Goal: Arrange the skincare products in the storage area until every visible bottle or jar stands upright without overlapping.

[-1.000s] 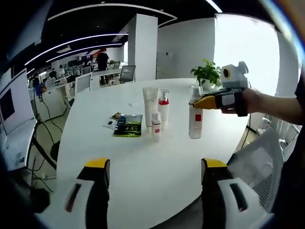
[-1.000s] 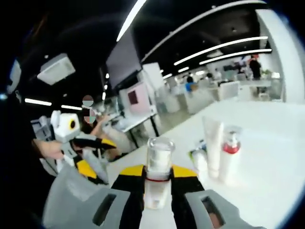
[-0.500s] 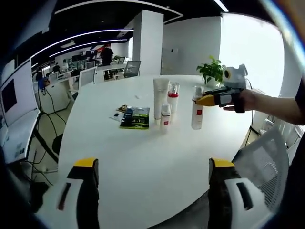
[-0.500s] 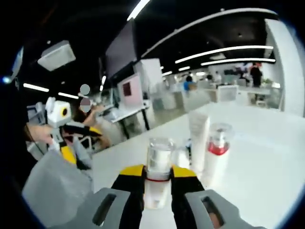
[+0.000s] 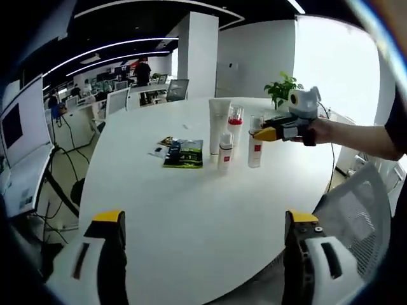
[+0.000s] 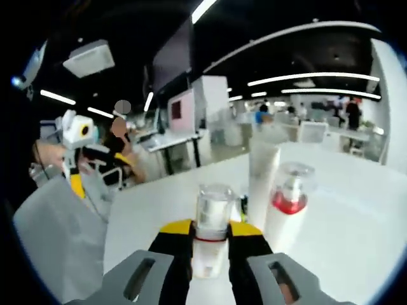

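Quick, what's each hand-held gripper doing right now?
Left gripper: open, holding nothing.
Right gripper: shut on a clear-capped bottle.

The left gripper view looks from well back across the round white tabletop at the cluster of white skincare bottles upper centre, while the right gripper view sits close among the same bottles, facing the office beyond.
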The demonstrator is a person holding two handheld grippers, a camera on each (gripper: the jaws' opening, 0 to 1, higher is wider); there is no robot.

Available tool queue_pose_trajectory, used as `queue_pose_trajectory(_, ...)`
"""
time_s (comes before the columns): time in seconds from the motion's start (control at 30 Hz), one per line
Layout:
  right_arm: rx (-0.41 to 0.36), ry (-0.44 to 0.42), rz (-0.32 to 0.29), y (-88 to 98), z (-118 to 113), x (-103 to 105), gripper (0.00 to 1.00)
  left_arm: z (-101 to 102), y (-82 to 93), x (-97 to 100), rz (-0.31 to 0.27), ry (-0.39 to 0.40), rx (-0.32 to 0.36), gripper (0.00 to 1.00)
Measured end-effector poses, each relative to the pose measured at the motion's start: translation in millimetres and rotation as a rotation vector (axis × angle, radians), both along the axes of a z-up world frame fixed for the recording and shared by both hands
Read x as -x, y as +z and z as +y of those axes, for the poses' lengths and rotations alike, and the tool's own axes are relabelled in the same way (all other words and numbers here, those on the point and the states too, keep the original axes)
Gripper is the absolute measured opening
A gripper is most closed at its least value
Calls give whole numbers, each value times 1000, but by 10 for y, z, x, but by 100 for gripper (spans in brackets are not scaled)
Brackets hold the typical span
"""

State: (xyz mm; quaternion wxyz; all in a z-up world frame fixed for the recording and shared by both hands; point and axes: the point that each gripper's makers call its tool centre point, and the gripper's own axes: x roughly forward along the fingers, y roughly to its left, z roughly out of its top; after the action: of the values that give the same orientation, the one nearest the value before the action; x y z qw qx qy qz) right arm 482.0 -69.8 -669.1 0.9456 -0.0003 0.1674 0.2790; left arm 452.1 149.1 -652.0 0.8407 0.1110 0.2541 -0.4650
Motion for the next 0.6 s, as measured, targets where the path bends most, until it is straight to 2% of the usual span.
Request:
queue_pose_trajectory(0.17,40,25,-15,-141,-62,-85,13,-9,-127,11,20,-20,-5,99)
queue_pose_trajectory(0.37,50,35,-58,-157,-70,-179,14,5,-276,18,33,-5,-15,99)
queue_pose_trajectory(0.43,51,44,-90,-106,-48,-209,14,6,-314,21,-2,-24,-29,99)
queue_pose_trajectory(0.5,55,42,-94,-94,-38,-223,14,40,-339,4,-8,-21,-66,99)
queue_pose_trajectory(0.53,77,54,-108,-108,-40,-242,14,39,-310,-23,-42,-24,-73,99)
queue_pose_trajectory(0.6,118,68,-111,-152,-50,-260,14,21,-282,-23,-46,-24,-65,99)
